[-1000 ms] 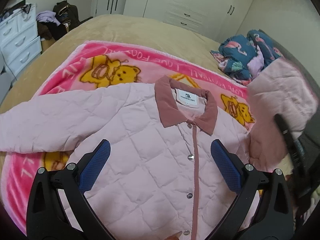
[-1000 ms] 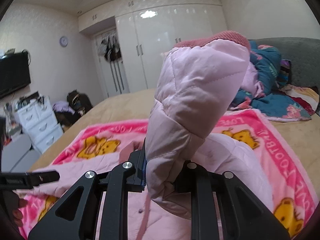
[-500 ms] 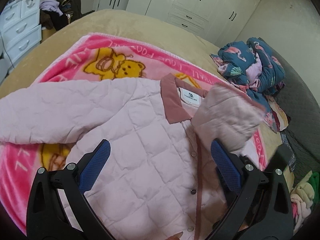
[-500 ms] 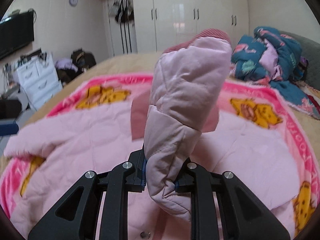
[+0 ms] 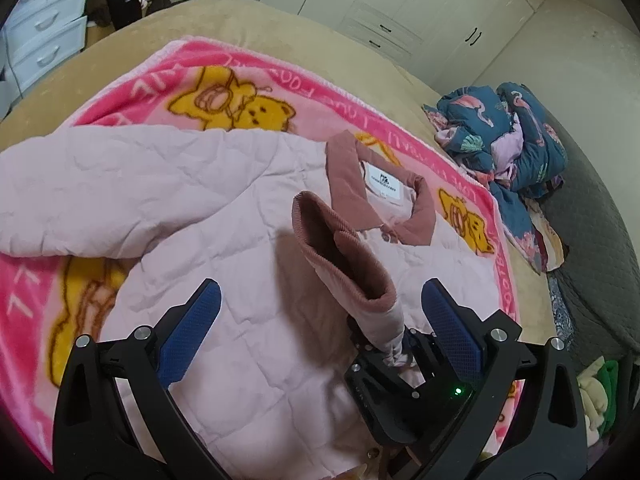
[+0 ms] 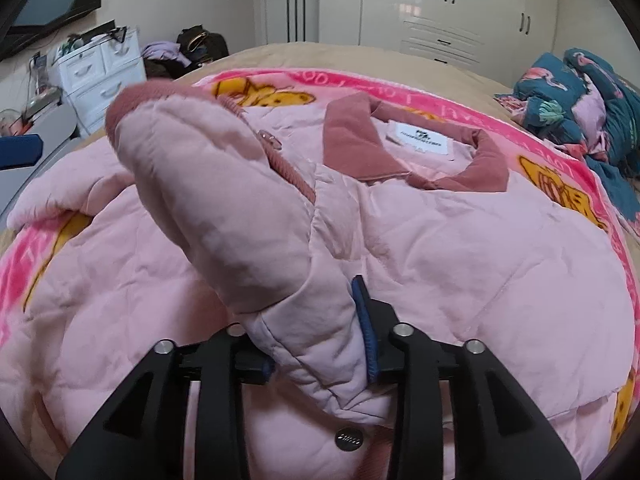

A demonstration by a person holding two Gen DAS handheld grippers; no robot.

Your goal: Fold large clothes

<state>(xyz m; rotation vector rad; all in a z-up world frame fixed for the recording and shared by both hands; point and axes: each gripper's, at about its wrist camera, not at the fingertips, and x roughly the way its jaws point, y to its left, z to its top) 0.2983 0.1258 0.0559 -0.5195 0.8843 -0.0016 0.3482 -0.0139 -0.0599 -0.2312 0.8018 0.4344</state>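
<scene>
A pale pink quilted jacket [image 5: 248,320] with a dusty-rose collar [image 5: 348,184] lies front up on a pink bear-print blanket [image 5: 224,80]. My right gripper [image 6: 316,344] is shut on the jacket's right sleeve [image 6: 224,216] and holds it over the jacket's chest, cuff pointing up and away. In the left wrist view that sleeve [image 5: 344,264] and the right gripper [image 5: 396,364] show between my fingers. My left gripper [image 5: 320,328] is open and empty above the jacket's front. The other sleeve [image 5: 100,192] lies spread out to the left.
A heap of dark blue patterned clothes [image 5: 512,136] lies at the bed's far right. White drawers [image 5: 40,40] stand left of the bed and white wardrobes [image 6: 440,4] behind it. A grey headboard [image 5: 592,240] runs along the right.
My right gripper has carried the right sleeve leftward and down across the jacket's chest. The sleeve now lies between my left gripper's fingers. The left gripper has stayed open.
</scene>
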